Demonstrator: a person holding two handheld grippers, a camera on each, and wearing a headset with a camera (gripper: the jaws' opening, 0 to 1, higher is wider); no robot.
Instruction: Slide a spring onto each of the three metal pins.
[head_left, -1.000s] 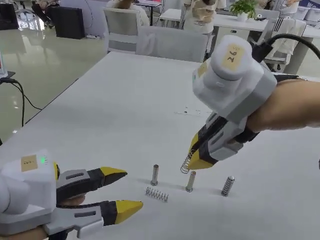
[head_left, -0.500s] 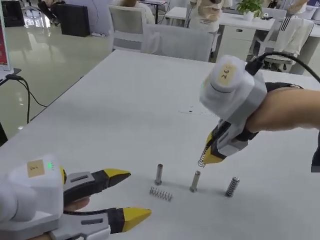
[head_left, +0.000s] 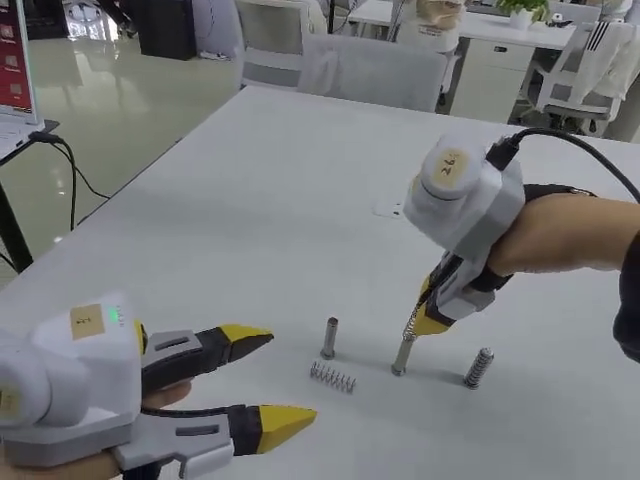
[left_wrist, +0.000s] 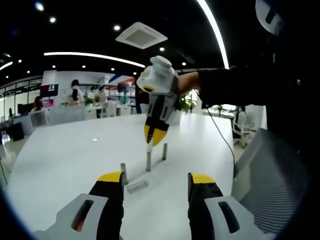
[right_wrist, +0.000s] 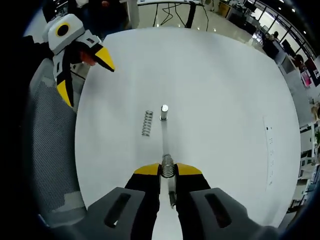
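Observation:
Three metal pins stand on the white table (head_left: 250, 200). The left pin (head_left: 329, 338) is bare. The right pin (head_left: 479, 367) wears a spring. My right gripper (head_left: 428, 322) is shut on a spring (head_left: 410, 322) held tilted, its lower end at the top of the middle pin (head_left: 402, 358). In the right gripper view that spring (right_wrist: 167, 167) sits pinched between the yellow tips. Another loose spring (head_left: 332, 377) lies flat in front of the left pin. My left gripper (head_left: 280, 378) stands open at the near left, holding nothing, its jaws about a hand's width from the loose spring (left_wrist: 137, 186).
The table's left edge (head_left: 120, 200) drops to the floor, where a cable hangs. Chairs and desks stand beyond the far end. The right gripper's black cable (head_left: 580, 150) arches over the person's forearm.
The right gripper has carried its spring from beside the middle pin to over the pin's top. The left gripper has stayed open at the near left. The head camera has shifted.

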